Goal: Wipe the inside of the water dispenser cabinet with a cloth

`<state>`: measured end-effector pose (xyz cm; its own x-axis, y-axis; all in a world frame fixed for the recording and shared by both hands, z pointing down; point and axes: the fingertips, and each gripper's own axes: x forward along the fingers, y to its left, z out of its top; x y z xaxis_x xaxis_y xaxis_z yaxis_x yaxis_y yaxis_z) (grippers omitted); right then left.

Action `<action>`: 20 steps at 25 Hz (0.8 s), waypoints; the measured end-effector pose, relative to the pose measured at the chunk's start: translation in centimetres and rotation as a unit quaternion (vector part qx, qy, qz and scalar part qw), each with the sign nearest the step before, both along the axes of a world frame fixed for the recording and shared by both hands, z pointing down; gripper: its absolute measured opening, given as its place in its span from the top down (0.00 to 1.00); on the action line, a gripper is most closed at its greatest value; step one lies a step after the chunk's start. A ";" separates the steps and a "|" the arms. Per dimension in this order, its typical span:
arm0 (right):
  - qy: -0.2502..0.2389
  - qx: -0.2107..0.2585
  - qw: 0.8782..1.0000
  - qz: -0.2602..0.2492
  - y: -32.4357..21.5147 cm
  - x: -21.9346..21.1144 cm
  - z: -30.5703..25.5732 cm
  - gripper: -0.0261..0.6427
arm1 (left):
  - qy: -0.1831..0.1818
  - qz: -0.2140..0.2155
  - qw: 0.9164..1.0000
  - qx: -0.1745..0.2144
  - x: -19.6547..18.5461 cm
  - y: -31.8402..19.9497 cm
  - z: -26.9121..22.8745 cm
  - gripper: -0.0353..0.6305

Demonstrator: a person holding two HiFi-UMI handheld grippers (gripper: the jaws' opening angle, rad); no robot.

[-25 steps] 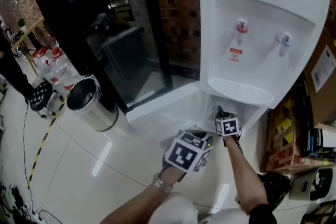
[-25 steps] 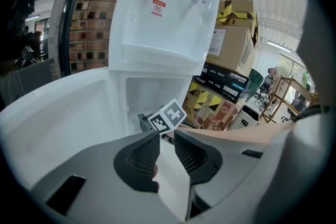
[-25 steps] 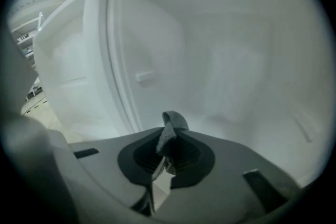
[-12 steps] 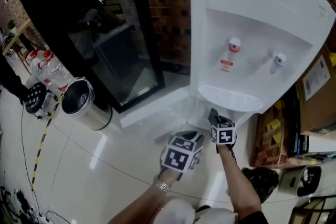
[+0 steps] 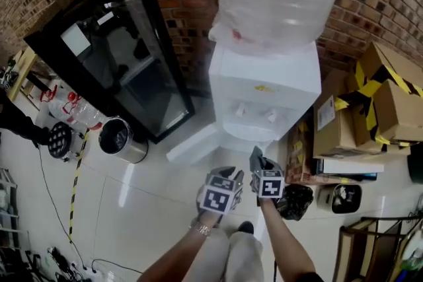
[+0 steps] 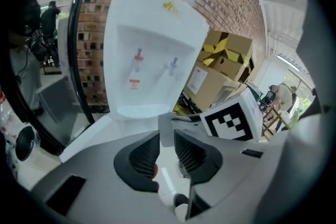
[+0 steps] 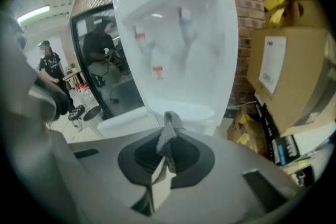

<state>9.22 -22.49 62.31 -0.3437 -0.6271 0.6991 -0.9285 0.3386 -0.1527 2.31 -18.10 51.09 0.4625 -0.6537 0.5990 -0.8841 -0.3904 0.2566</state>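
The right hand-held gripper (image 7: 167,145) is clenched on a grey cloth (image 7: 169,131). It faces the water dispenser (image 5: 264,86), whose cabinet lies ahead and lower, its door (image 5: 192,144) open to the left. The left hand-held gripper (image 6: 167,147), released and empty, sits just beside it.

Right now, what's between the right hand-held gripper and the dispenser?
Only bare white floor, as the head view shows. The right hand-held gripper, shut on the cloth, has nothing else before the dispenser.
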 end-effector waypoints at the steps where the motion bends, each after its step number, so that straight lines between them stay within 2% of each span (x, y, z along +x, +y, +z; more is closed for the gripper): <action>1: -0.007 0.000 1.000 0.001 0.4 0.1 -3.5 0.94 | -0.004 0.001 1.000 0.001 0.1 0.3 -2.8 0.81; 4: -0.024 0.002 1.000 0.011 1.3 0.9 -14.2 0.94 | -0.010 0.000 1.000 0.010 0.2 0.9 -11.9 0.81; 7: -0.032 0.026 0.999 0.015 1.3 1.7 -24.5 0.94 | -0.012 -0.002 1.000 0.023 0.6 1.2 -20.6 0.81; 11: -0.033 0.043 0.999 0.002 2.1 1.4 -35.3 0.94 | -0.030 -0.009 0.999 0.037 1.0 1.2 -29.6 0.81; 16: -0.059 0.038 0.998 -0.001 3.8 1.0 -43.4 0.94 | -0.007 -0.060 0.996 0.062 1.6 1.0 -38.1 0.81; 20: -0.068 0.046 0.997 0.002 3.9 1.7 -47.0 0.94 | -0.002 -0.065 0.994 0.085 2.9 0.6 -42.4 0.81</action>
<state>10.92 -18.61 15.30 -0.4294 -0.6879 0.5852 -0.9023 0.3538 -0.2462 5.21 -17.45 8.68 0.3652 -0.7998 0.4764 -0.9309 -0.3096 0.1938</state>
